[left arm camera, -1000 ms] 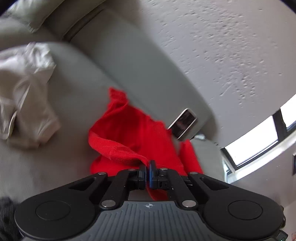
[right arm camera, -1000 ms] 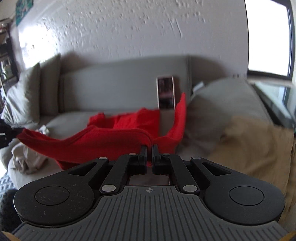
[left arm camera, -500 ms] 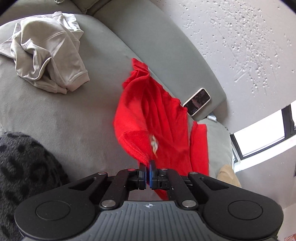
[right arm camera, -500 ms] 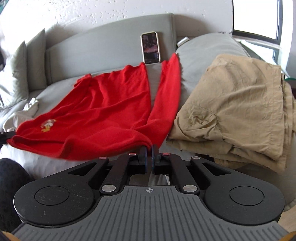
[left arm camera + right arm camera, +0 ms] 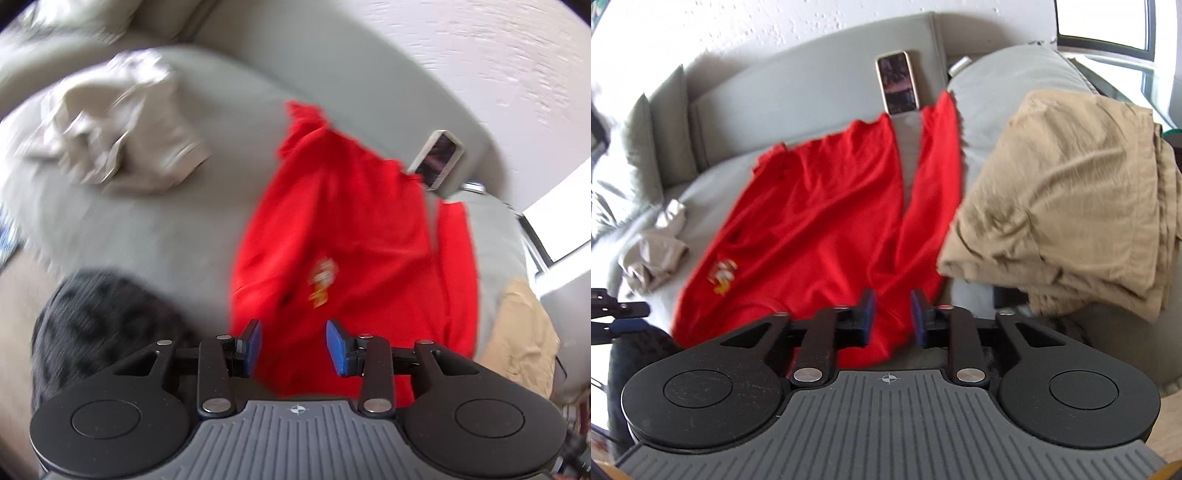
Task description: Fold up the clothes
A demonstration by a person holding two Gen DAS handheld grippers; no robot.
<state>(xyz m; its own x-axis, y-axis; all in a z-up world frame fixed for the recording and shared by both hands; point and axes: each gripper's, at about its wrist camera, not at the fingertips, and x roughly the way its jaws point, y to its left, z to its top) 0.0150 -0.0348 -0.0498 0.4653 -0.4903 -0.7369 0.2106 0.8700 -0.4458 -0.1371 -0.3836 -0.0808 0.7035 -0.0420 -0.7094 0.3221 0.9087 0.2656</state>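
Note:
A red shirt (image 5: pixel 347 236) with a small chest logo lies spread on the grey sofa seat (image 5: pixel 155 229); it also shows in the right wrist view (image 5: pixel 820 221). My left gripper (image 5: pixel 294 347) is open and empty above the shirt's near edge. My right gripper (image 5: pixel 889 321) is open and empty over the shirt's near right corner. The left gripper's fingertips (image 5: pixel 628 325) show at the far left of the right wrist view.
A crumpled beige shirt (image 5: pixel 122 122) lies on the seat to the left. A folded tan garment (image 5: pixel 1063 195) sits on the right. A phone (image 5: pixel 897 83) leans on the backrest. A dark spotted blanket (image 5: pixel 103 325) hangs at the front left.
Both grippers opened and let go of the red shirt, which now lies flat on the seat. Both have pulled back a little from its near edge.

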